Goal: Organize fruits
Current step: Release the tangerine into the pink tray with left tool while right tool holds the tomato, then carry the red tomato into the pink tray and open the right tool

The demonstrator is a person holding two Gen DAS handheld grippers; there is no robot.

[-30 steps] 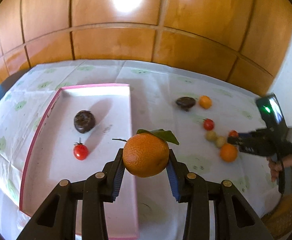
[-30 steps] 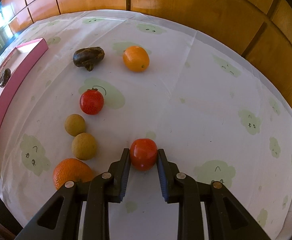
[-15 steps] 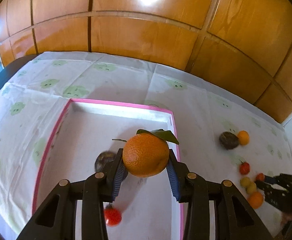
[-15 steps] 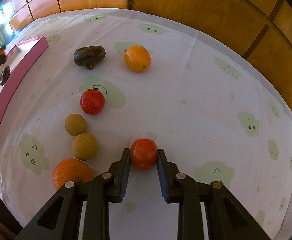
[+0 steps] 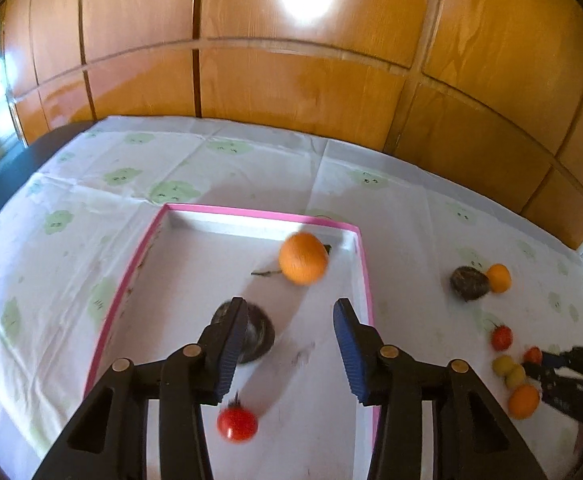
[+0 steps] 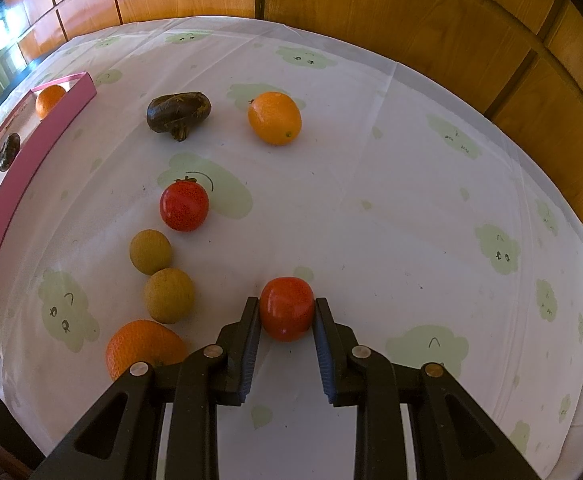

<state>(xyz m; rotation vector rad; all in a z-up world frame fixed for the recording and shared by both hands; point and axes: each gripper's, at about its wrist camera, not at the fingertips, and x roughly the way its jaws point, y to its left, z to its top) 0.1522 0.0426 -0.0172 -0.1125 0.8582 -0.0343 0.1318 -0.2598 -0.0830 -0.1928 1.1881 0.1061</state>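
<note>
The left gripper (image 5: pixel 291 344), jaws just opened and empty, has released the orange (image 5: pixel 303 258) into the pink tray's (image 5: pixel 365 264) far right corner, while the right gripper (image 6: pixel 287 320) clamps a tomato (image 6: pixel 286 308).

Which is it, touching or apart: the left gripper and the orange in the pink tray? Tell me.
Apart. The left wrist view shows the left gripper with its jaws, which have just been opening, spread and empty; the orange sits beyond the fingertips inside the pink tray.
</note>
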